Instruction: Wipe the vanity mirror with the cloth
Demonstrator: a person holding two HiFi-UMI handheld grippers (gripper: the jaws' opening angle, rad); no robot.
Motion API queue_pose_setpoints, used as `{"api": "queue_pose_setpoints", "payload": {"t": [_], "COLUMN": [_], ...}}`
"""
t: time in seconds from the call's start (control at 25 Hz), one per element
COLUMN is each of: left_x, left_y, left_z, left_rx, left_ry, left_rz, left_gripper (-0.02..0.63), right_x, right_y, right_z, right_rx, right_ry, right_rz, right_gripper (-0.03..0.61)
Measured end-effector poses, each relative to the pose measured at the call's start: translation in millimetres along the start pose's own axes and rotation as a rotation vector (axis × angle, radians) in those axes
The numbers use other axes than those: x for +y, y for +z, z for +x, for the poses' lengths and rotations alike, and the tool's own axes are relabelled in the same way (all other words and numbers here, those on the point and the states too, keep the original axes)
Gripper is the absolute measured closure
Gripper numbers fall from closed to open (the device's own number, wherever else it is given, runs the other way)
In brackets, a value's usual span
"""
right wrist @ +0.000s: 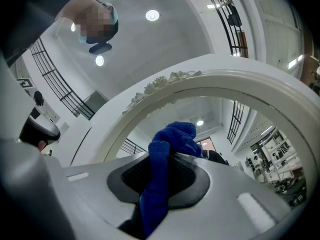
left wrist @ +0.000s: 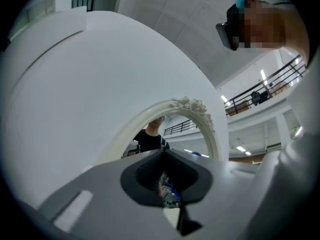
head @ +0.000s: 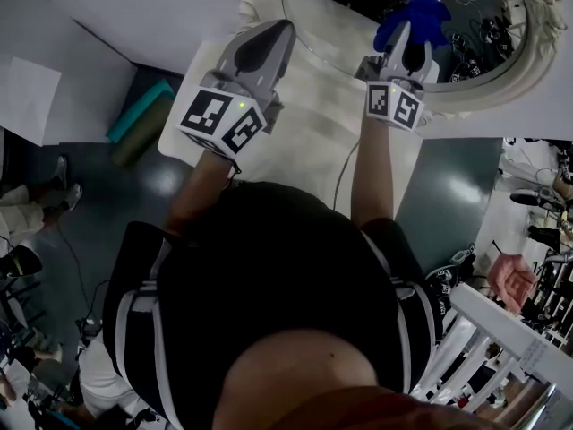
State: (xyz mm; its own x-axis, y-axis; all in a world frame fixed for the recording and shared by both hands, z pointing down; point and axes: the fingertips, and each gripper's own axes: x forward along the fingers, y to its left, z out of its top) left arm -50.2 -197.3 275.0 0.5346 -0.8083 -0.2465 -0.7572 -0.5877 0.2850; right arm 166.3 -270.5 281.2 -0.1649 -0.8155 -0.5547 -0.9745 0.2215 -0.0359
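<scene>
Under the vanity mirror (head: 336, 34) with its curly white frame (head: 528, 56) sat a white table (head: 295, 150). Both arms reached straight out toward the mirror. The left gripper (head: 279, 32) pointed at the frame's lower edge, its jaws pressed together on nothing. The right gripper (head: 407, 45) was clamped on the blue cloth (head: 414, 16), bunched up at the glass (touching or not was hard to tell). The mirror's top was cut off in the head view.
</scene>
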Motion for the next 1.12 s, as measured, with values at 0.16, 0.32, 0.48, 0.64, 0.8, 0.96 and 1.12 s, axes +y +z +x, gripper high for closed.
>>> {"api": "queue_pose_setpoints", "payload": {"t": [0.16, 0.32, 0.48, 0.64, 0.8, 0.96, 1.12], "left_x": [11.9, 25.7, 54.1, 86.6, 103.9, 107.5, 122.1], "left_y": [7.6, 12.2, 20.4, 29.0, 41.0, 39.7, 36.5], "left_z": [-7.9, -22.7, -24.1, -18.9, -26.3, -34.2, -42.8], "left_rx": [-0.006, -0.009, -0.016, -0.016, -0.02, -0.018, -0.016], "left_ry": [0.019, 0.041, 0.065, 0.083, 0.104, 0.123, 0.152], "left_rz": [0.003, 0.005, 0.002, -0.008, -0.022, -0.029, -0.044], "left_gripper": [0.603, 0.601, 0.603, 0.603, 0.603, 0.601, 0.603], "right_x": [15.6, 34.9, 59.6, 87.9, 120.5, 132.8, 151.8], "right_y": [-1.6, -4.5, -17.4, -35.3, -45.6, -52.4, -69.1], "right_z": [9.5, 13.1, 34.9, 63.4, 77.4, 75.9, 77.5], "right_rx": [-0.008, -0.018, -0.013, -0.001, 0.032, 0.048, 0.073], "right_ry": [0.016, 0.033, 0.067, 0.099, 0.15, 0.165, 0.197], "right_rz": [0.002, 0.001, -0.014, -0.034, -0.052, -0.055, -0.053], "right_gripper": [0.502, 0.502, 0.502, 0.502, 0.502, 0.502, 0.502]}}
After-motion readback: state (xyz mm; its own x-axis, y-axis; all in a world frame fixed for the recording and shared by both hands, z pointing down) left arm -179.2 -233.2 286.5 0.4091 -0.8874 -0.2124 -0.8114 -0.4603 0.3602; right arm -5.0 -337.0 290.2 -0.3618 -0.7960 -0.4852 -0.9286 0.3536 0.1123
